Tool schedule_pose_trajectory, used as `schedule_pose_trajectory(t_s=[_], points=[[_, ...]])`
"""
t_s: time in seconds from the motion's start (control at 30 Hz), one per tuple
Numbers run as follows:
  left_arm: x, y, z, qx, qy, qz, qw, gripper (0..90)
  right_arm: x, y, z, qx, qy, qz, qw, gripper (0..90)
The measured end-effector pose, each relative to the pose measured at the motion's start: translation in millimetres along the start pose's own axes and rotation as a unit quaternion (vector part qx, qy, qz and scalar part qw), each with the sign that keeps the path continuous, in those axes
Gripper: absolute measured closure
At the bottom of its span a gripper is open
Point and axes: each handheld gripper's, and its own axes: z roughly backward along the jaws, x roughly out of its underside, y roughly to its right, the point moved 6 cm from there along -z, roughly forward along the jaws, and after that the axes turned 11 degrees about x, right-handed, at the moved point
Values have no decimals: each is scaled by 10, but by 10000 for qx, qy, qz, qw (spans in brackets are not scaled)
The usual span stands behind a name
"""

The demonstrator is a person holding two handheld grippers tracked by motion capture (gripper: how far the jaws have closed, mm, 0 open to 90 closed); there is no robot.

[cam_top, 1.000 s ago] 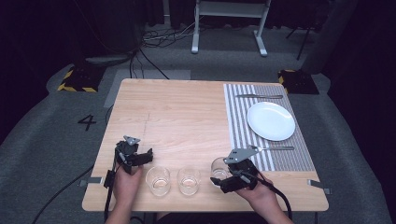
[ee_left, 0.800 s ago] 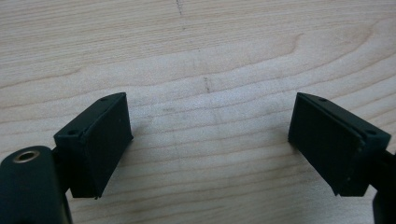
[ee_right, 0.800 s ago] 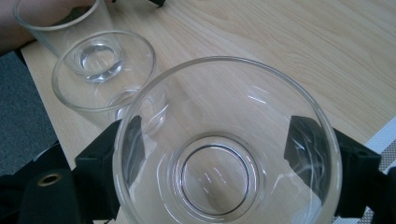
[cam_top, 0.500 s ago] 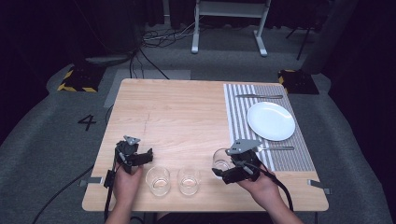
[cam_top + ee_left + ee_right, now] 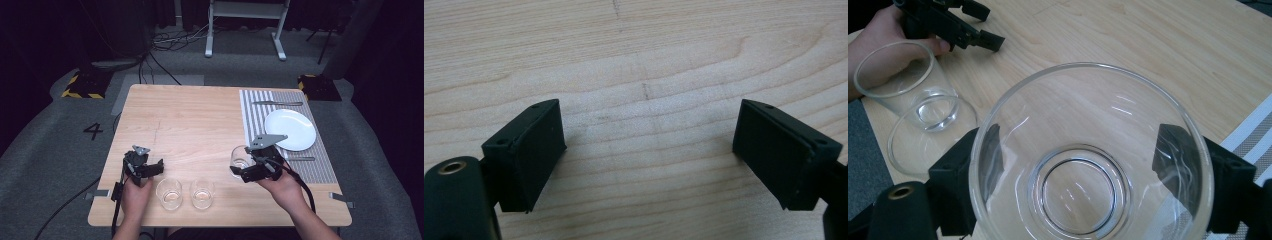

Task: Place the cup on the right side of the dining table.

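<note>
Right gripper (image 5: 239,167), jaws closed against a clear glass (image 5: 1088,165), holds it beside the striped placemat (image 5: 255,120); smooth walls may slip. Left gripper (image 5: 649,150), jaws wide and empty, hovers left of that placemat.

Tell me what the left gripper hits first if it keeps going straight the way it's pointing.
Most likely only bare table. The left gripper has open jaws with nothing between them, and wood grain lies ahead; it seems angled down, so it would probably meet the tabletop itself, though depth is unclear.
</note>
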Motion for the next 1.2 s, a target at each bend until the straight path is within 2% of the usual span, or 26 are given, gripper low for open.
schedule_pose_trajectory(t_s=[0.17, 0.53, 0.9, 1.2], points=[[0, 0, 1, 1, -5, 2, 10000, 135, -83, 83, 19, 30, 21, -39, 10000, 181], [0, 0, 0, 0, -3, 0, 10000, 135, -277, 371, 64, 319, 94, -135, 9994, 181], [-1, -1, 0, 5, -8, -6, 10000, 135, -447, 650, -18, 307, 168, -556, 9978, 181], [-3, -1, -2, 4, -2, -3, 10000, 135, -558, 913, -103, 709, 43, -595, 9957, 181]])
